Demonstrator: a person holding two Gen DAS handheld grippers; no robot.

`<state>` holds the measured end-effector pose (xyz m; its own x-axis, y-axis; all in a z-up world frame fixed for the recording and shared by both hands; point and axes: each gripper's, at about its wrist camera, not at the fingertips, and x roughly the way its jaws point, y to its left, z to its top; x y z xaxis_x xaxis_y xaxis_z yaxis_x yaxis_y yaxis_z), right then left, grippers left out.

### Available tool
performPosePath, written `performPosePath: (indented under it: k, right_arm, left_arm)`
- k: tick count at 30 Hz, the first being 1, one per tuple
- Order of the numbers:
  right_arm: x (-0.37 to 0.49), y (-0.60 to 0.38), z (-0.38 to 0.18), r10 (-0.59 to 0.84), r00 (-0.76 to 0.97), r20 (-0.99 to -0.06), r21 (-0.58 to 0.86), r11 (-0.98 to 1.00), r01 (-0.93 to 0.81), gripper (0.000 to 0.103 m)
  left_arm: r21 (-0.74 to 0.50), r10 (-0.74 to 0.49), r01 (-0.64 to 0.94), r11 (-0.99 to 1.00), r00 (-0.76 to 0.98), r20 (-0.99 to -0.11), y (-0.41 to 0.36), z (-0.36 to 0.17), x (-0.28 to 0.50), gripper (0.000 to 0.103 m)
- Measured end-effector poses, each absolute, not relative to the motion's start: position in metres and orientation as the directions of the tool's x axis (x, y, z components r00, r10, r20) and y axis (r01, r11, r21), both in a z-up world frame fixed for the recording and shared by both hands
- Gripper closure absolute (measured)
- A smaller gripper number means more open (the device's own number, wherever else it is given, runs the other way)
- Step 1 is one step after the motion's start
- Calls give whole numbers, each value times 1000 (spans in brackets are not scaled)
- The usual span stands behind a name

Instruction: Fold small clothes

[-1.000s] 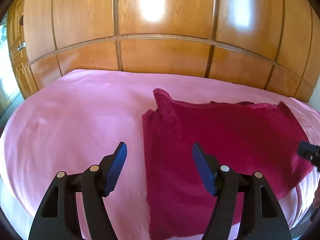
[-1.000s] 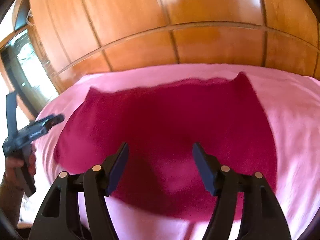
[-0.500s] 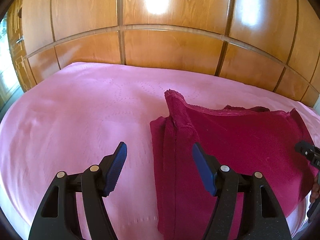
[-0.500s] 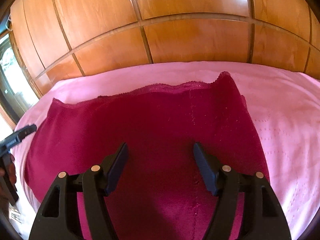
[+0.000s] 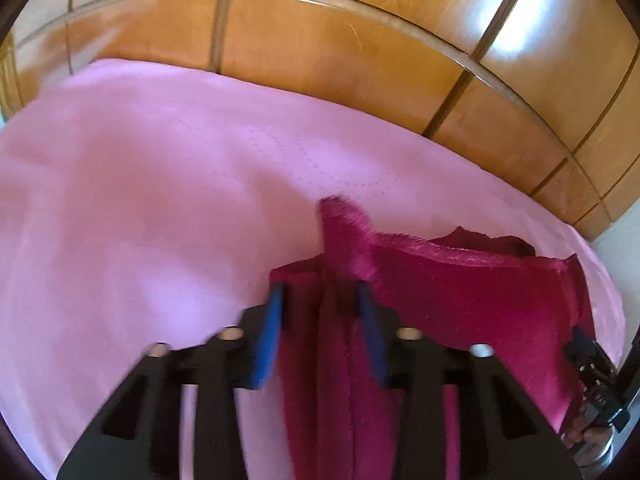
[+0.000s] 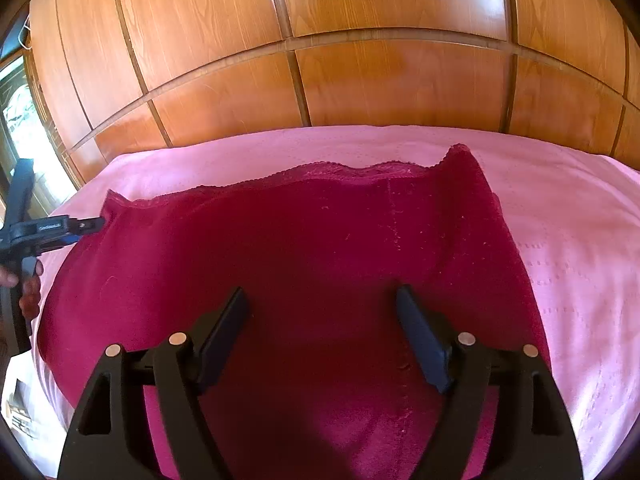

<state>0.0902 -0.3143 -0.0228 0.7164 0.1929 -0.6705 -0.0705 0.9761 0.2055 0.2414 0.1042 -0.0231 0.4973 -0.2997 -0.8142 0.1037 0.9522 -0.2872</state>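
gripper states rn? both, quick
Left gripper: jaws partly closed around a bunched edge of the crimson garment; firm grip cannot be told, image blurred.
Right gripper: open, holding nothing, above the garment.

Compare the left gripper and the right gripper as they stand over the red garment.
The left gripper has its jaws drawn close around a raised fold at the edge of the red garment; the right gripper has its jaws spread wide, gripping nothing. The left sits at the garment's edge beside the pink bedspread; the right hangs over the garment's middle. Both have black frames and blue pads.
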Motion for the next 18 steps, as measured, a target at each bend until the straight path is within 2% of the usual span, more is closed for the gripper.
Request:
performPosePath:
  k: [1,3,7,12,15,16,18]
  right_arm:
    - [91,-315,-23,194,716,-670,208,976,-70,26]
    - [91,-315,-22,198,717,-669,215,974,-69,26]
    - [90,-315,-22,199,719,-666,222,973,-64,26]
    - [91,-310,-25,183,721,-668,202,978,-61,24]
    - [92,-306,-26,173,724,-668,189,980,-60,21]
    - [92,-305,-27,171,724,-668,185,981,-60,20]
    - [91,-305,-28,170,725,-667,183,981,-61,20]
  left_arm:
    - [-286,-302,111,952,506,-808,102,-22,242,83]
    - [-281,-295,111,953,551,-781,100,-16,237,86]
    - [-288,-276,79,954,602,-749,103,-10,231,86]
    - [-179,-172,45,983,576,-799,90,-34,246,84]
    - [-68,-71,27,997,591,-803,79,-35,254,67]
    - [-52,-47,8,999,586,-809,80,-36,256,58]
    - [-73,-47,-21,997,589,-807,87,-31,254,54]
